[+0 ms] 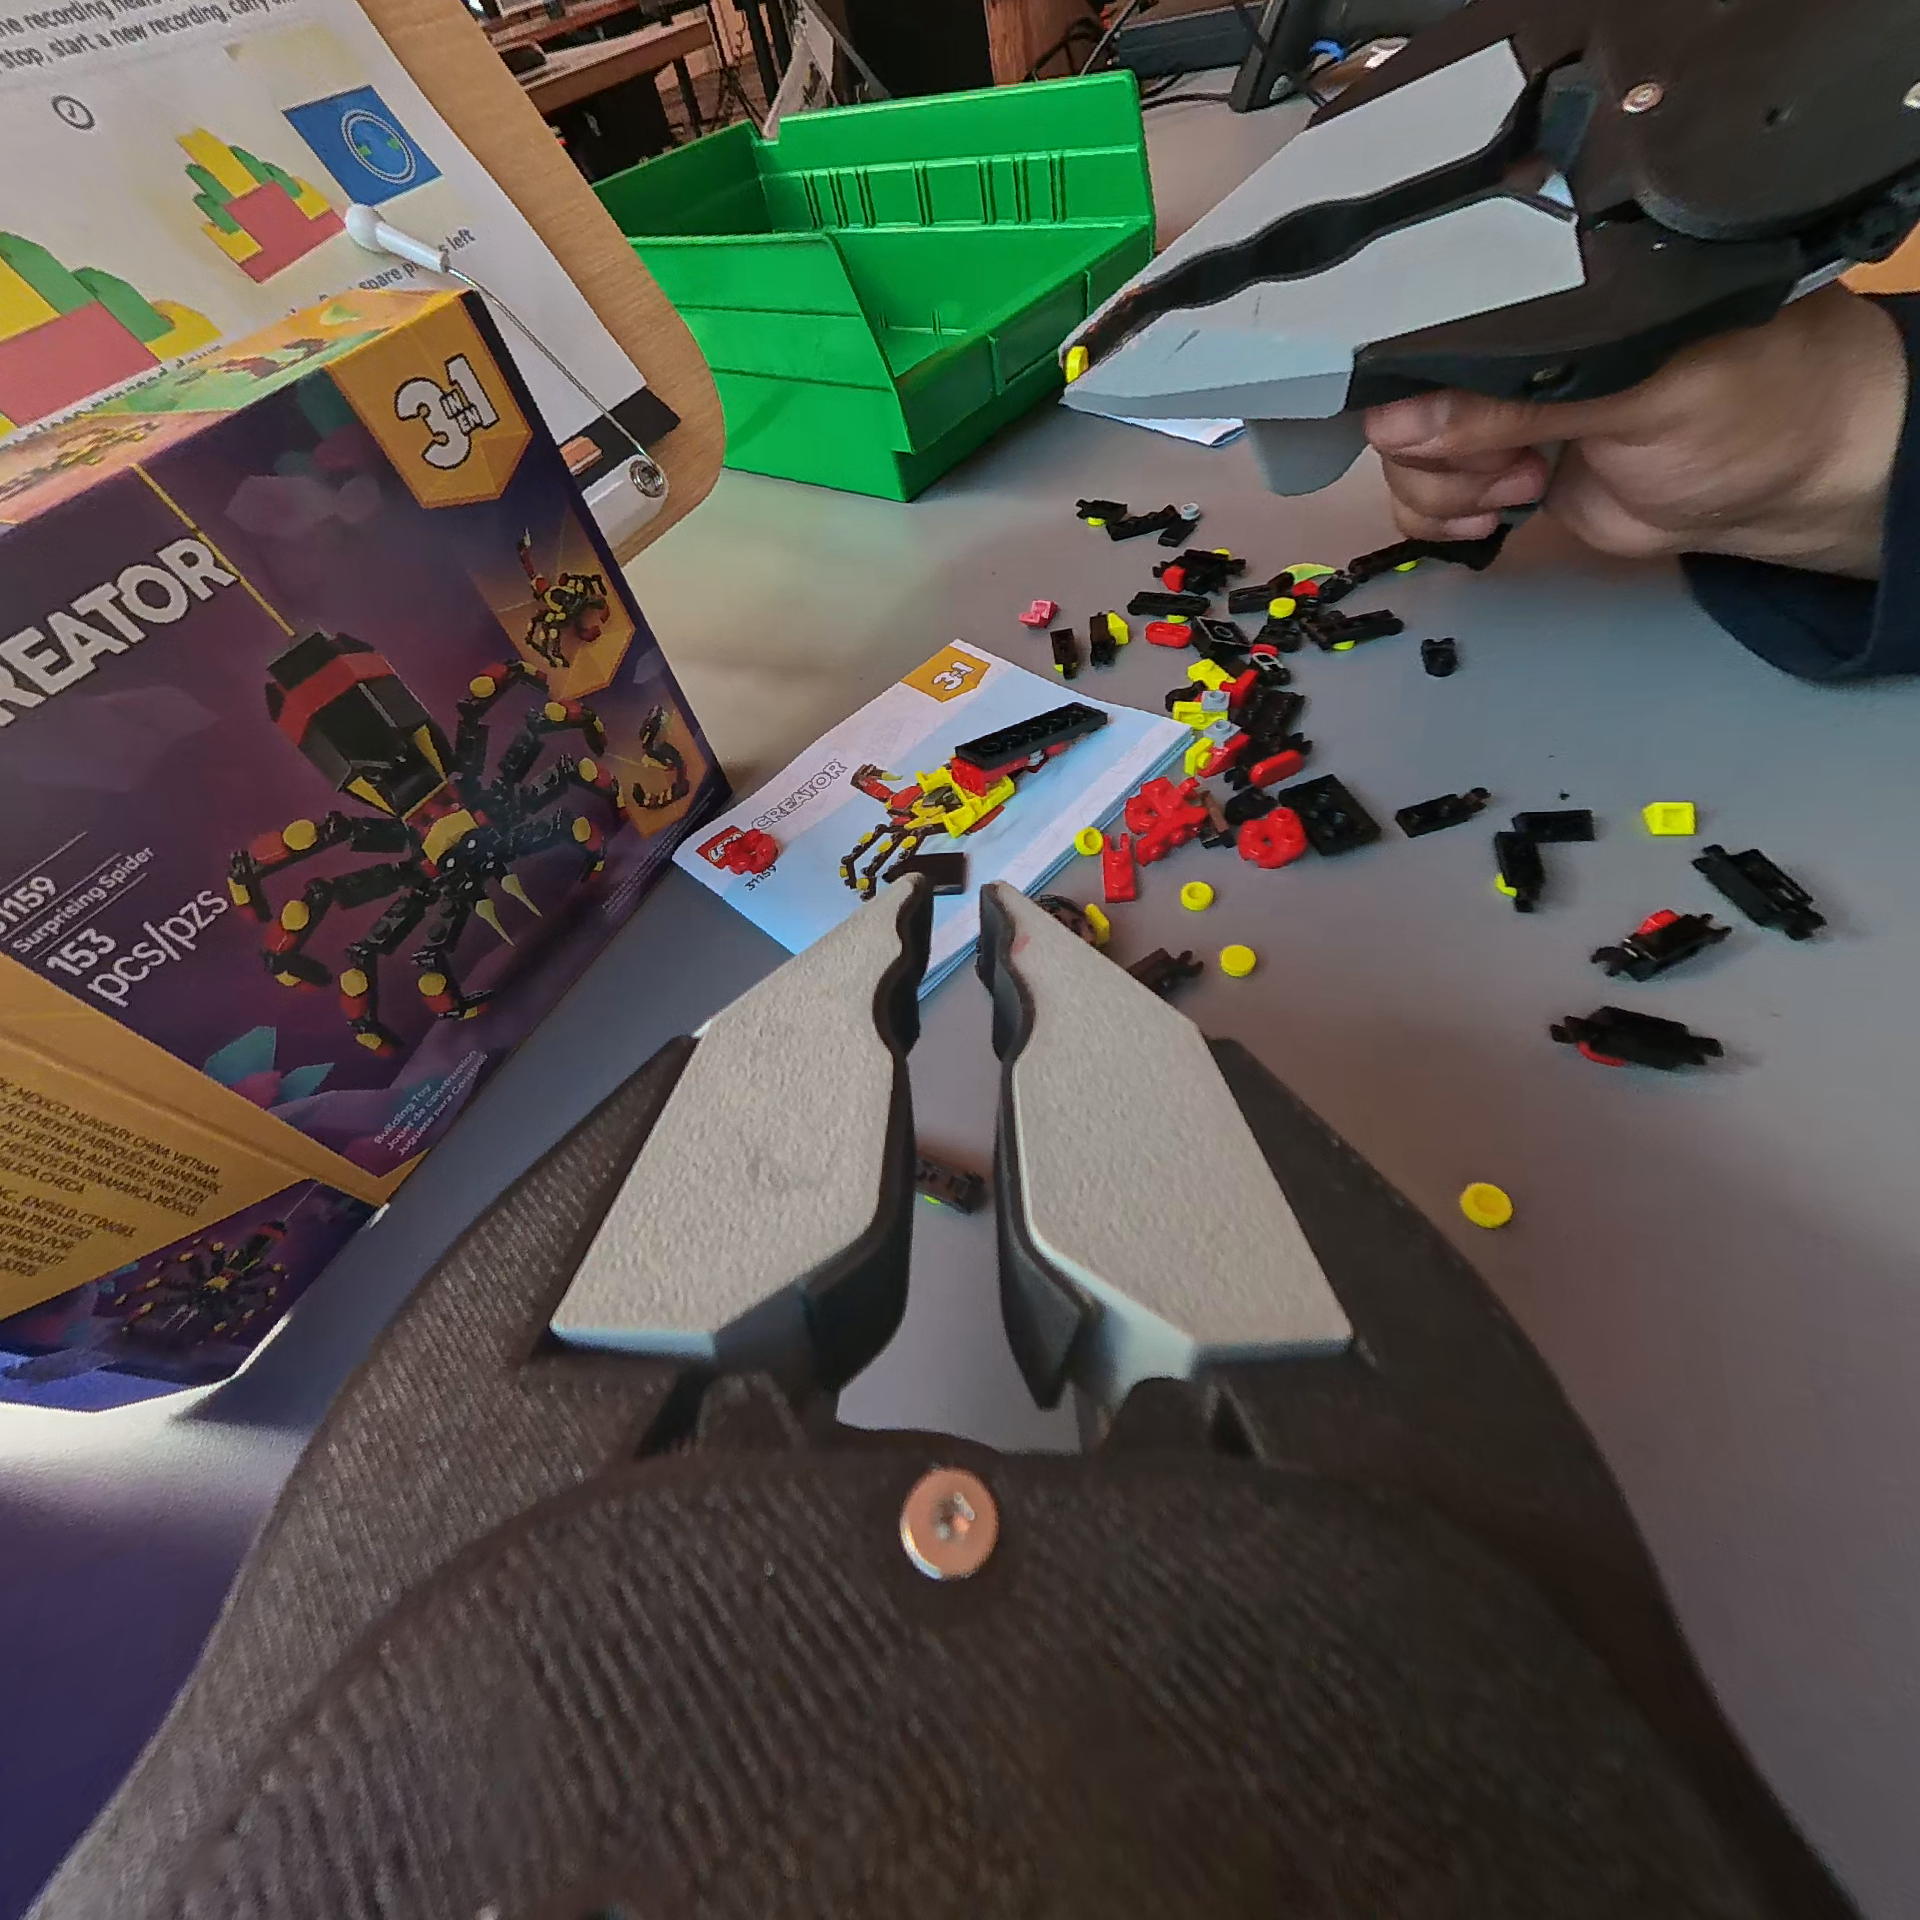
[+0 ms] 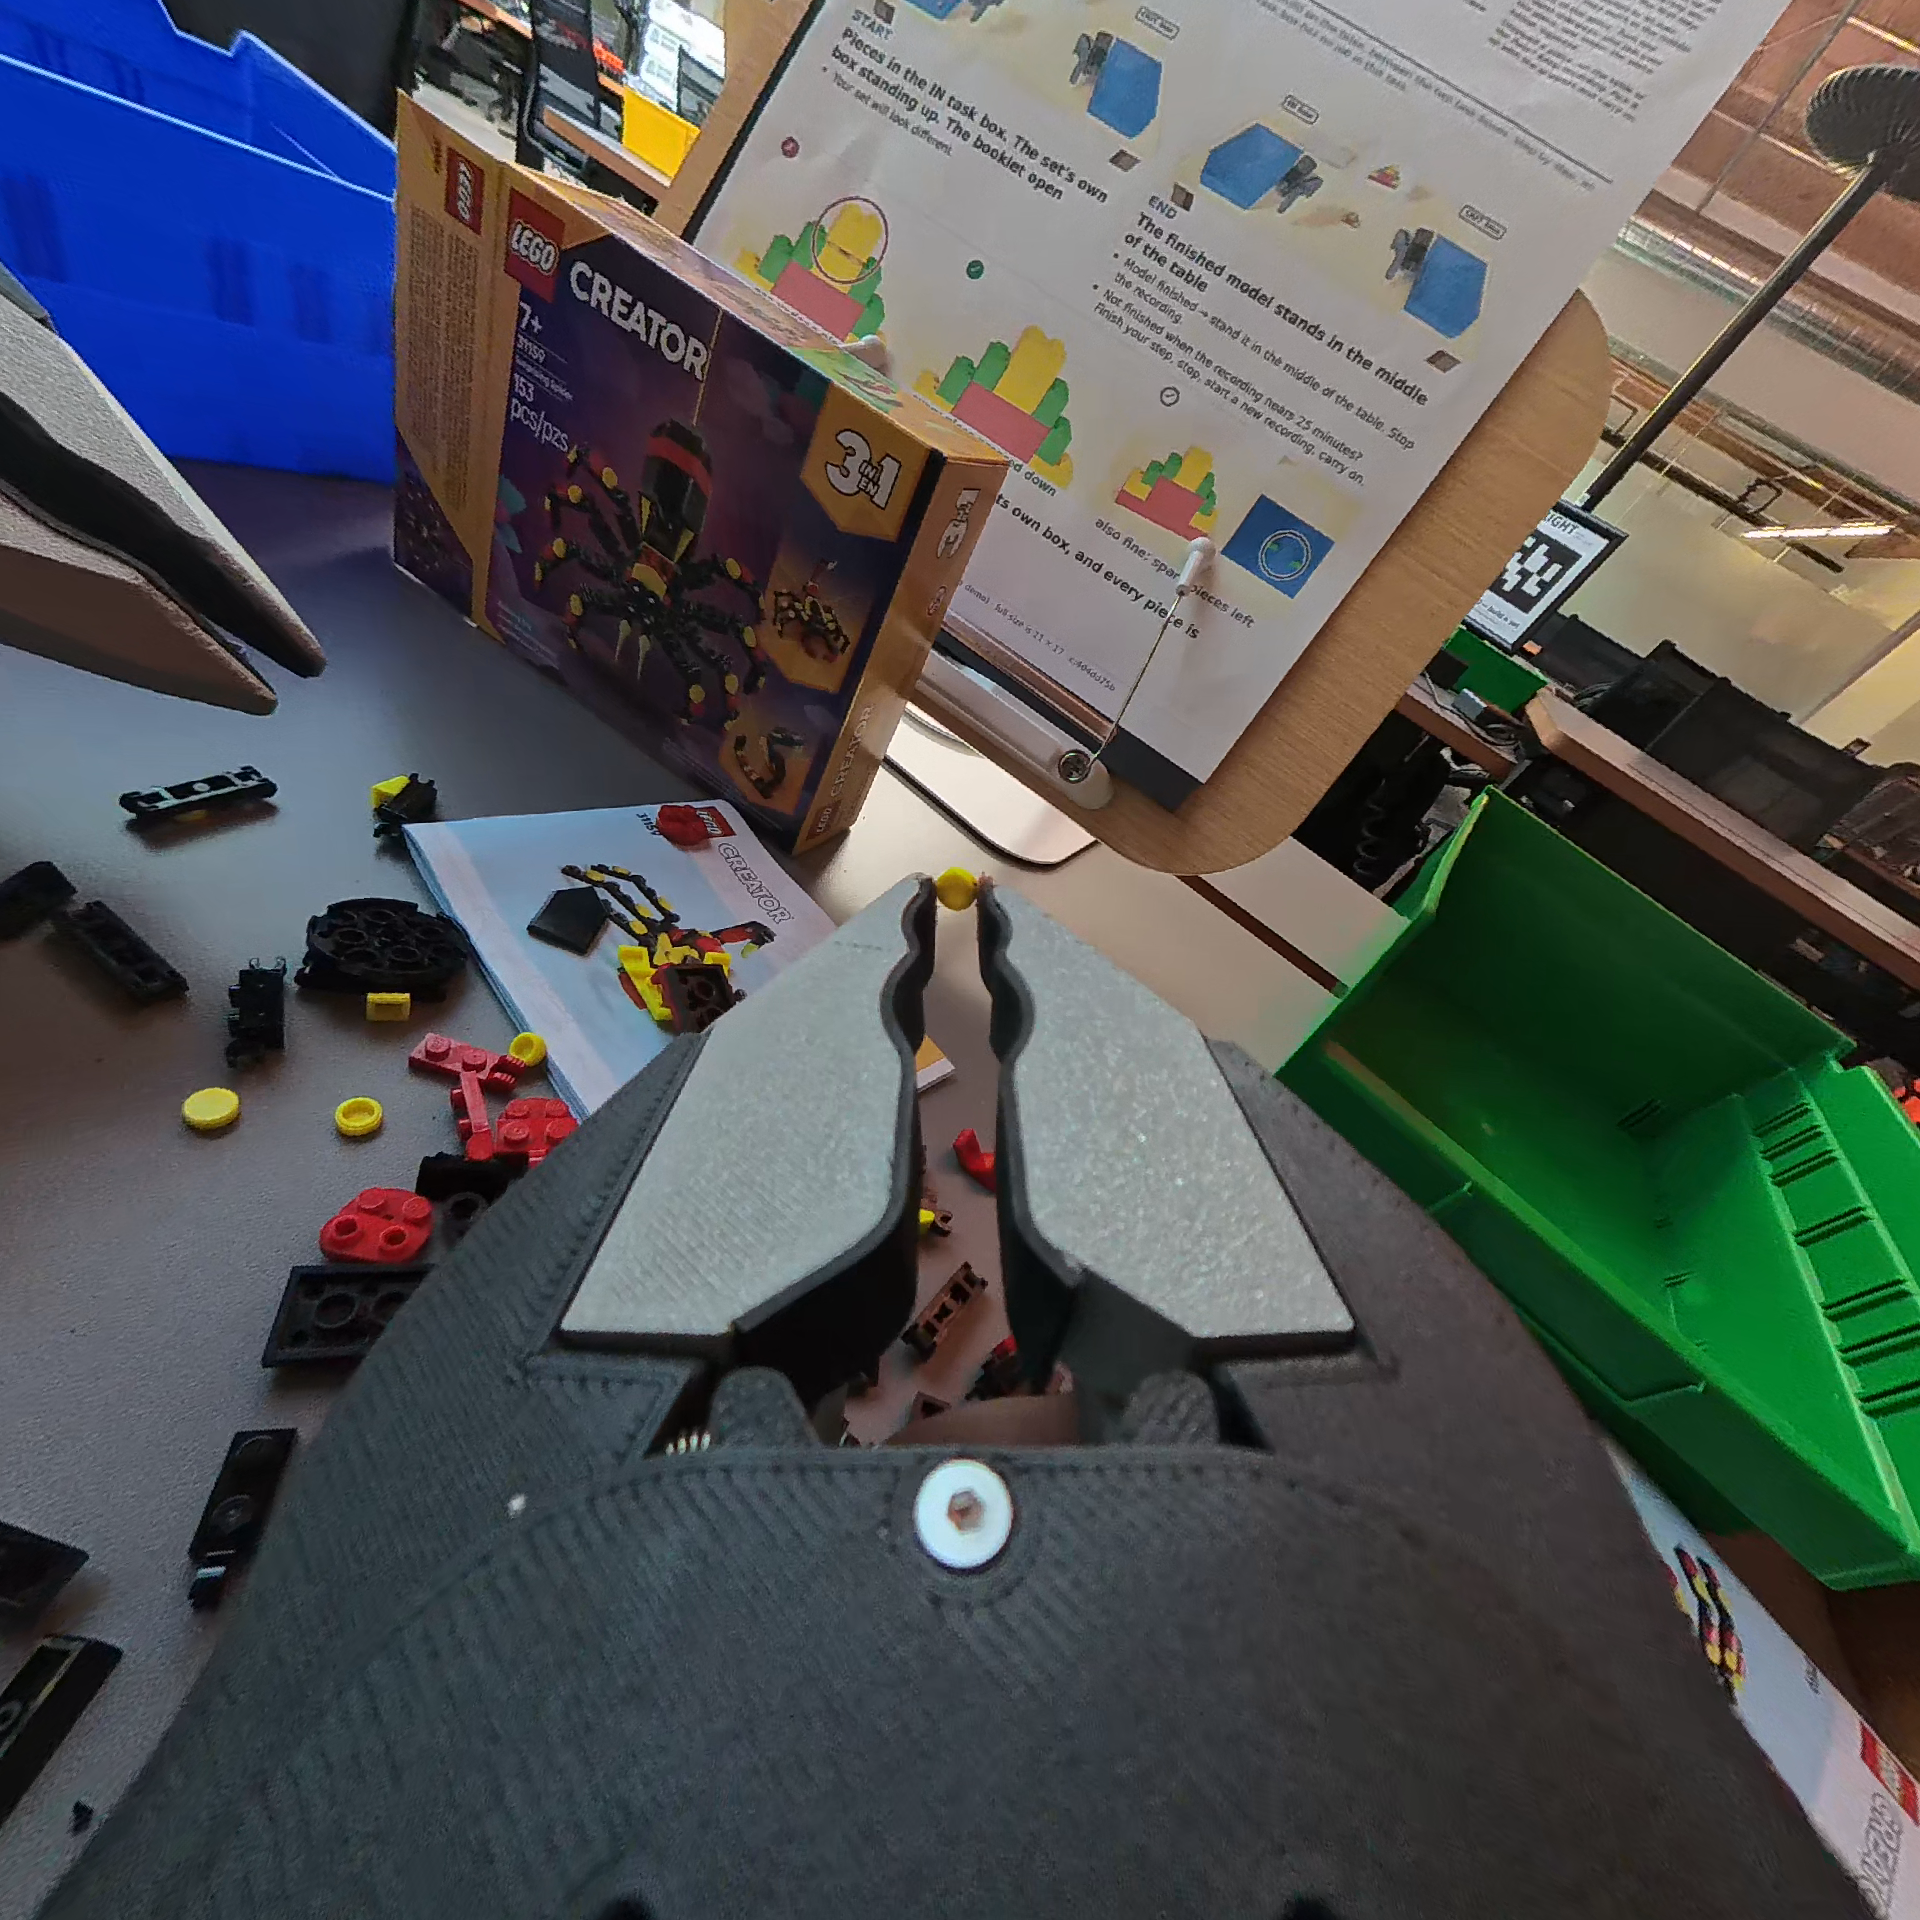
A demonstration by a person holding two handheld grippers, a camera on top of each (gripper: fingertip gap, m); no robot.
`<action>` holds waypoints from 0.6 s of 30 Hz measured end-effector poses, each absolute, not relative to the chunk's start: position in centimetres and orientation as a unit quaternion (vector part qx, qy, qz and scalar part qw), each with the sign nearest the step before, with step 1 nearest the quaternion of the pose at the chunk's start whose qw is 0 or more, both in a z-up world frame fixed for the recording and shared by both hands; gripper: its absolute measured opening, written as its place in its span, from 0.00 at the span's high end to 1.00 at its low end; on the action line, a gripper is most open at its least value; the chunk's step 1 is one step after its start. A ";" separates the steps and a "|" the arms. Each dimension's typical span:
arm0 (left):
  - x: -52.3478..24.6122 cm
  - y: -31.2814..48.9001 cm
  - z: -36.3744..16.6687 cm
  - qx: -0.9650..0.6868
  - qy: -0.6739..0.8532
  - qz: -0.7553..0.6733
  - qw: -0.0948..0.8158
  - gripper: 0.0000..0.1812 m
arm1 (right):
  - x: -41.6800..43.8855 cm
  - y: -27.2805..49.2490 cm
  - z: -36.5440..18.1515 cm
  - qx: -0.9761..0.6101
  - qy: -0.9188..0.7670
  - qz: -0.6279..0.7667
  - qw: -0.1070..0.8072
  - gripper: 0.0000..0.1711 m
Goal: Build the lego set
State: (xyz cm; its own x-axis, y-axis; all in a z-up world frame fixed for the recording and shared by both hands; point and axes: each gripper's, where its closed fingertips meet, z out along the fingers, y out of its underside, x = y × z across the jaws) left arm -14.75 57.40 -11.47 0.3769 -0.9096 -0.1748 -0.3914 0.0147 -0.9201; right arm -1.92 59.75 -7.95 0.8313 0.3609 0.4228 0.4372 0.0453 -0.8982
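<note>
Lego pieces (image 1: 1247, 717) lie loose across the grey table (image 1: 1558, 1403), black, red and yellow, mostly just right of the booklet (image 1: 935, 800), with a few on its cover. One small yellow stud (image 2: 955, 890) is off the table, pinched at the very tips of the right gripper (image 2: 957, 896), whose jaws are closed almost shut on it, high above the pile. The left gripper (image 1: 954, 904) hangs low over the booklet's near edge, jaws narrow and empty.

Nothing assembled is plain to see, so the build looks barely begun. The stud is gripped only by its rim at the tips; I judge it could twist or pop out, so pressure should stay steady and the move slow. To seat it well, the left gripper should first steady the receiving piece flat on the table, then the stud comes down square, studs aligned, and is pressed straight. The closed booklet likely needs opening for guidance.

Behind stand the box (image 1: 312, 727), a green bin (image 1: 935, 312) and an instruction sheet (image 2: 1195, 312).
</note>
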 end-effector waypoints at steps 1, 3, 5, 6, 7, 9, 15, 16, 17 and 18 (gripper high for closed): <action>-14.8 57.4 -11.5 -0.654 0.497 -0.255 0.510 0.97 | -1.9 59.8 -8.0 -0.690 -0.289 -0.029 0.662 0.97; -14.8 57.4 -11.4 -0.655 0.496 -0.255 0.510 0.97 | -1.9 59.8 -8.0 -0.691 -0.290 -0.030 0.662 0.97; -14.8 57.4 -11.4 -0.654 0.497 -0.254 0.511 0.97 | -2.0 59.8 -8.1 -0.691 -0.291 -0.030 0.661 0.97; -14.8 57.4 -11.5 -0.654 0.497 -0.254 0.511 0.97 | -2.0 59.8 -8.1 -0.692 -0.291 -0.030 0.660 0.97; -14.7 57.4 -11.5 -0.654 0.497 -0.254 0.511 0.97 | -2.0 59.8 -8.2 -0.693 -0.291 -0.030 0.658 0.97; -14.7 57.4 -11.4 -0.653 0.498 -0.253 0.512 0.97 | -2.0 59.8 -8.3 -0.696 -0.290 -0.027 0.656 0.97; -14.7 57.4 -11.5 -0.654 0.498 -0.253 0.510 0.97 | -1.0 60.3 -9.4 -0.733 -0.269 -0.021 0.624 0.97; -14.7 57.4 -11.5 -0.654 0.498 -0.253 0.510 0.97 | -1.0 60.4 -9.5 -0.737 -0.266 -0.017 0.621 0.97; -14.7 57.4 -11.5 -0.654 0.498 -0.253 0.510 0.97 | -0.9 60.4 -9.7 -0.742 -0.265 -0.014 0.616 0.97; -14.7 57.4 -11.5 -0.654 0.498 -0.253 0.510 0.97 | -0.9 60.5 -9.9 -0.745 -0.263 -0.013 0.612 0.97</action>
State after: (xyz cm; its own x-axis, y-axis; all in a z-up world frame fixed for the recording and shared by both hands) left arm -14.72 57.37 -11.50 0.3751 -0.9099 -0.1773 -0.3932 0.0171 -0.9193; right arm -0.87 60.48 -9.89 0.8609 0.3765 0.3423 0.4089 -0.1116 -0.9057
